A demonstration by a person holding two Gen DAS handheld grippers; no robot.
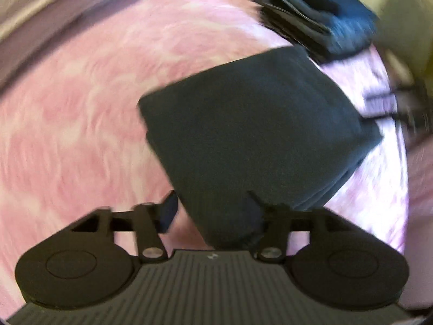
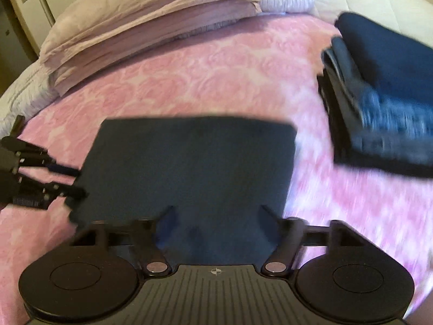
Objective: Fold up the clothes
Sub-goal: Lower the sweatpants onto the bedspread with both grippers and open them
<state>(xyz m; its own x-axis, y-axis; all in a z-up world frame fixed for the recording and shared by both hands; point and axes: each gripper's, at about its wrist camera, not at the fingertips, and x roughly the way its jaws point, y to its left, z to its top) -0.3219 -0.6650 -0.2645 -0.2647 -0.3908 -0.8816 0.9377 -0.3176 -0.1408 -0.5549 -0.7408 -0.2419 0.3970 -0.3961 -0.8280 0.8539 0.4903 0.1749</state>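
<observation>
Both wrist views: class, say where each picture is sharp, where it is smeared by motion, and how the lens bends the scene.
Left wrist view: the pink bedspread is streaked with swirling blur, while the left gripper stays fairly crisp. Right wrist view: the pillows look sharper, but the stack of folded clothes smears toward the right edge. In both, the fisheye curves the bed's edges.

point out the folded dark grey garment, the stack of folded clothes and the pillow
folded dark grey garment (image 2: pixel 189 162), right wrist view, top face
stack of folded dark blue clothes (image 2: pixel 384 103), right wrist view, side
lilac pillow (image 2: pixel 151 19), right wrist view, top
</observation>
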